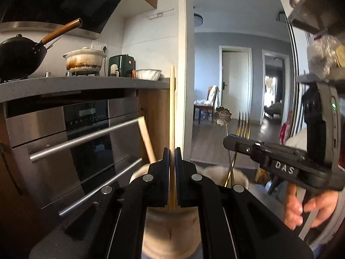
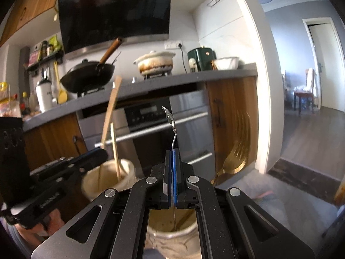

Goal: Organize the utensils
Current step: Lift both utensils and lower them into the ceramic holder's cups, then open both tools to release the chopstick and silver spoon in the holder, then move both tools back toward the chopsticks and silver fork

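My left gripper (image 1: 172,151) is shut on a long wooden chopstick (image 1: 172,99) that stands upright, its lower end inside a cream cup (image 1: 170,233) right below. A shorter wooden stick (image 1: 146,138) leans in that cup. My right gripper (image 2: 172,151) is shut on the thin handle of a silver spoon (image 2: 169,116) with a flower-shaped end, above a second cream cup (image 2: 172,239). A gold fork (image 2: 232,161) leans out of this cup, blurred. The right wrist view shows the left gripper (image 2: 104,152), its chopstick (image 2: 112,108) and its cup (image 2: 127,172) at the left.
A built-in oven (image 1: 86,133) with steel bar handles faces both grippers under a grey counter (image 1: 86,86). On the counter stand a black wok (image 1: 19,56), a white casserole (image 1: 84,61) and a green appliance (image 1: 121,65). A doorway (image 1: 237,86) lies to the right. A hand (image 1: 301,207) grips the right tool.
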A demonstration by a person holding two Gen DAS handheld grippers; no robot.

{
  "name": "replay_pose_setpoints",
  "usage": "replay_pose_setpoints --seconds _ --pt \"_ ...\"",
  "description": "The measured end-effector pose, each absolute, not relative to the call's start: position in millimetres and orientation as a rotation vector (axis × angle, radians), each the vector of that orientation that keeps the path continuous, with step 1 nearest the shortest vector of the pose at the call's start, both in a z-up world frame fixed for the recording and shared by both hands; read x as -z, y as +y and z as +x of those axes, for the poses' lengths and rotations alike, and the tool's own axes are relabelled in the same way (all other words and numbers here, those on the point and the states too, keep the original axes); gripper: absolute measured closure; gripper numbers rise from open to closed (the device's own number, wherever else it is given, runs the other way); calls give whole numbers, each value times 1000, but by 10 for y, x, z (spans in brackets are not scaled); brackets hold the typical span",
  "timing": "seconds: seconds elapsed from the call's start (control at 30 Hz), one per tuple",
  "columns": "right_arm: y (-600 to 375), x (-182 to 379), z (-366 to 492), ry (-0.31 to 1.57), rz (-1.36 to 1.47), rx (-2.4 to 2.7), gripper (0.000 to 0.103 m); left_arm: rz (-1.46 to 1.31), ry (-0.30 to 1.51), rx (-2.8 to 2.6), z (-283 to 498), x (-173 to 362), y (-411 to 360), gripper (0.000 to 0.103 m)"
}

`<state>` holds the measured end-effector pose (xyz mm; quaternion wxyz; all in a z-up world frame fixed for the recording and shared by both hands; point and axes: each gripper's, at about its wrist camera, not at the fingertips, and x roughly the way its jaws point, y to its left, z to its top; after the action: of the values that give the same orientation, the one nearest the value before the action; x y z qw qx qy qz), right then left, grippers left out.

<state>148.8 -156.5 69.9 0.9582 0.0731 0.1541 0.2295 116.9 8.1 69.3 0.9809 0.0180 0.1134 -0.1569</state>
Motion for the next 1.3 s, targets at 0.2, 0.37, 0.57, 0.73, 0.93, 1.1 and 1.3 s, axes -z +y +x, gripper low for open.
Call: replay_pose_setpoints --seconds 0.2,0.37,0.57,0.73,0.93,1.1,1.3 --pt "-1547 -567 1520 381 148 -465 101 63 251 310 1105 -662 91 98" --pt "-1548 -550 1535 402 150 -461 101 89 279 304 1143 -665 37 98" --pt "-1556 -583 1525 398 148 -458 95 95 289 311 1138 -681 2 84" --pt "-1619 -667 1444 367 160 -467 78 81 264 311 1078 -753 45 66" --pt "-1871 -818 1180 312 206 -460 23 73 244 299 886 -817 131 25" --pt "-2078 -899 933 270 223 -418 6 102 222 258 641 -819 188 5" --pt "-2288 -893 676 277 205 -316 5 125 212 195 393 -778 264 5"
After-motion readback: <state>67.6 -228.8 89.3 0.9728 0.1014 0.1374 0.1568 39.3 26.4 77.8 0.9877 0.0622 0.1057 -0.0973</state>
